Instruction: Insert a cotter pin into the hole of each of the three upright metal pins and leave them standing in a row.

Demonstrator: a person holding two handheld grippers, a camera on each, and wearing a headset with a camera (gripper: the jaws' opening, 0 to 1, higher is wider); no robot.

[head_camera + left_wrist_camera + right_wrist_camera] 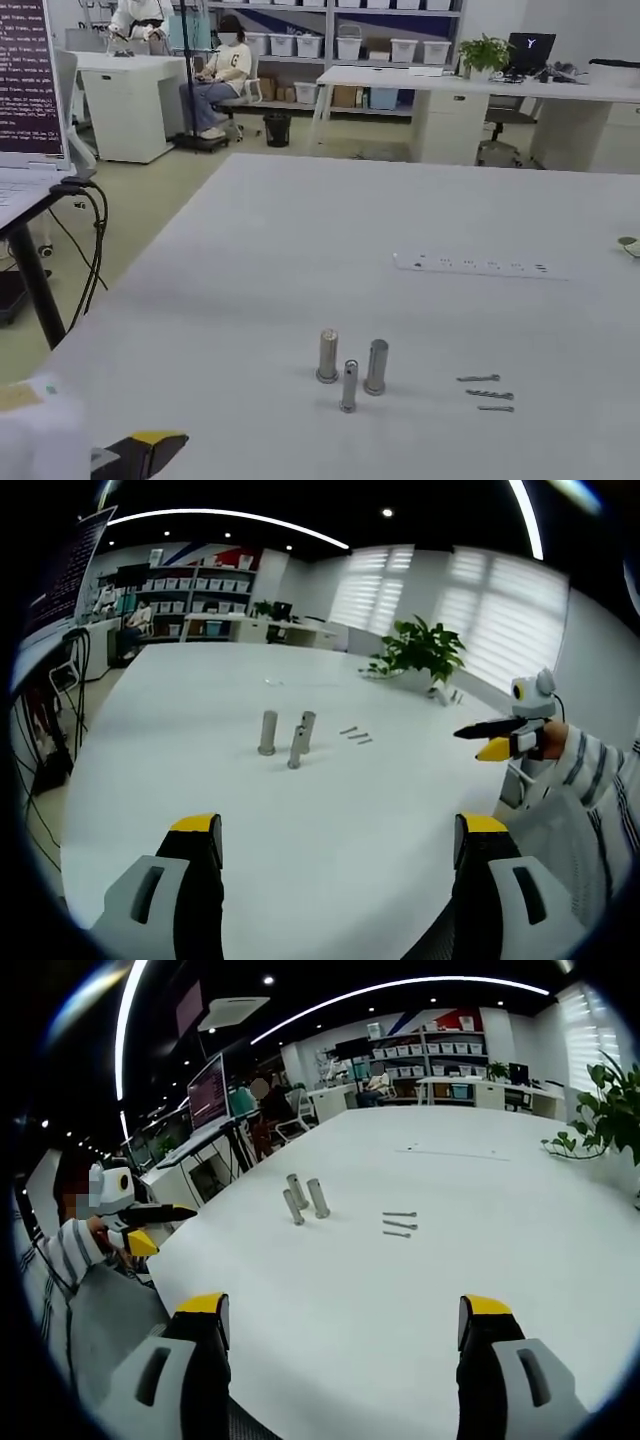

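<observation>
Three upright grey metal cylinder pins [349, 386] stood on the white tabletop [250, 280], bunched in a tight triangle, not a row. In the head view one was at 10 o'clock of the cluster, one at 2 and one at 6. They were close together w/ none touching.

Three thin silver cotter pins [489, 394] lay flat at 3 o'clock of the cluster. They were near it but apart from it, parallel, stacked front to back w/ gaps btwn them, all loose on the top.

The left gripper [337, 825] had its yellow-tipped jaws spread wide w/ nothing btwn them. It was well short of the pins, which sat approx 11 o'clock in its view.

The right gripper [343, 1305] was the same, jaws wide apart and empty. The pins were at approx 11 o'clock in its view and the cotter pins at 12, all well apart from it.

Farther out, a long white power strip [480, 266] lay at 1 o'clock of the pins, toward the table's far side. A green potted plant [420, 650] was at 1 o'clock in the left gripper view, at the table's edge. A screen w/ text lines [25, 80] stood at 10 o'clock of the head view, off the table. In the bkgd at 11 o'clock a seated person [218, 85] was in front of shelves w/ white storage bins [350, 45].
</observation>
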